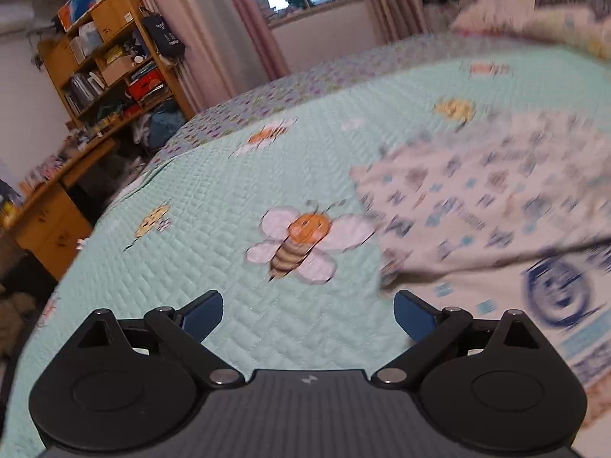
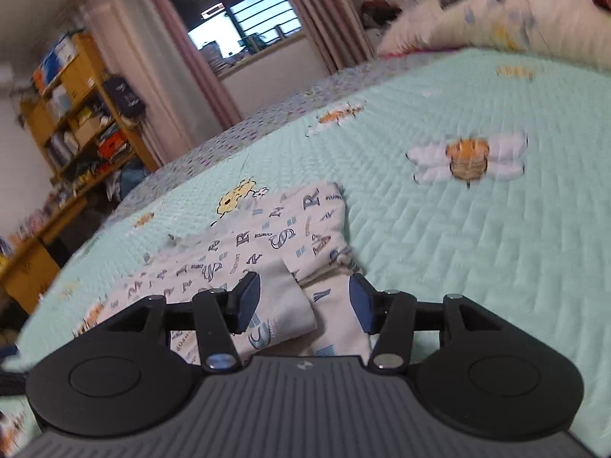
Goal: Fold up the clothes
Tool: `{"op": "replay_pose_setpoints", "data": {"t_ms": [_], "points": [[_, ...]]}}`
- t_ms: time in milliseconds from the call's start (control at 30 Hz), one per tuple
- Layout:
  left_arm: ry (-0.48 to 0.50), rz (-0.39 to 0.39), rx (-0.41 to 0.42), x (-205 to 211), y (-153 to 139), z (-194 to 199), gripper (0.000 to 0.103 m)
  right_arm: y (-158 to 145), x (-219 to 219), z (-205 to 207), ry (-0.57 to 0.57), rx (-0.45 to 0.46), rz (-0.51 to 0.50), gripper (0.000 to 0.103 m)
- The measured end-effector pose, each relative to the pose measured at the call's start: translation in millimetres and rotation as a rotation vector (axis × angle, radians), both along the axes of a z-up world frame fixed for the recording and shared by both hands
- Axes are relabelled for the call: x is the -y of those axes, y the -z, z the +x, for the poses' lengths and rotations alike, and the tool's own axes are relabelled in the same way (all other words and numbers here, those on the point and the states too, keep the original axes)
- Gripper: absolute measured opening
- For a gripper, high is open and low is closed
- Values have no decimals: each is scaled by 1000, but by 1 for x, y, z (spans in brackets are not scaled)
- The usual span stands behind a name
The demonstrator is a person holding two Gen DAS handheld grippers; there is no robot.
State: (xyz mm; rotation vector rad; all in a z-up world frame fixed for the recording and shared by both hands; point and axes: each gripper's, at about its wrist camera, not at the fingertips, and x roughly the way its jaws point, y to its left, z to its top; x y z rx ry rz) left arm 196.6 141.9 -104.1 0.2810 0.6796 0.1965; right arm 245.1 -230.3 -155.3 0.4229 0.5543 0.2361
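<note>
A white garment (image 1: pixel 496 206) printed with blue letters lies on the mint quilted bedspread (image 1: pixel 214 198), blurred, at the right of the left wrist view. My left gripper (image 1: pixel 308 311) is open and empty above the bedspread, left of the garment. In the right wrist view the garment (image 2: pixel 244 240) lies partly folded in front of my right gripper (image 2: pixel 304 301), which is open with a fold of the cloth between its blue fingers (image 2: pixel 361 303), not pinched.
The bedspread (image 2: pixel 477 252) has bee and flower prints. A wooden shelf (image 1: pixel 110 49) and desk (image 1: pixel 49 206) stand past the bed's left edge. Curtains (image 1: pixel 244 19) and a window are at the back. Pillows (image 2: pixel 496 19) lie at the far right.
</note>
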Motion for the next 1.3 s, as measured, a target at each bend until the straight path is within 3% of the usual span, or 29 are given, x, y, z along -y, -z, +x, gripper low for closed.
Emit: {"op": "replay_pose_setpoints", "data": {"t_ms": [133, 200, 333, 433, 467, 500, 567, 600, 733, 900, 1000, 1100, 1167, 1300], "points": [[84, -53, 31, 28, -16, 14, 101, 4, -1, 17, -62, -36, 37, 56], [121, -53, 26, 44, -12, 32, 101, 5, -11, 25, -100, -27, -23, 56], [175, -37, -47, 70, 15, 74, 101, 10, -33, 38, -190, -14, -155, 56], [158, -31, -116, 72, 42, 92, 100, 14, -45, 38, -258, -23, -222, 52], [152, -38, -128, 70, 48, 94, 100, 14, -47, 37, -266, -18, -235, 44], [145, -45, -139, 69, 53, 94, 100, 14, -48, 35, -274, -14, -245, 27], [138, -72, -138, 63, 58, 91, 102, 13, -48, 29, -298, 1, -242, 12], [130, -86, -138, 59, 60, 89, 102, 13, -49, 27, -309, 10, -245, 11], [91, -136, -139, 46, 61, 89, 103, -3, -60, 19, -332, 107, -313, 9], [30, -130, -101, 43, 52, 81, 102, -72, -50, 5, -263, 379, -260, 9], [39, -116, -107, 45, 54, 78, 102, -73, -35, 16, -225, 324, -192, 9], [36, -111, -120, 45, 58, 79, 102, -20, -21, 51, -177, 68, -172, 9], [36, -113, -120, 44, 57, 77, 102, 8, -12, 61, -169, -42, -137, 9], [34, -104, -129, 43, 56, 77, 102, 15, 0, 59, -144, -46, -75, 11]]}}
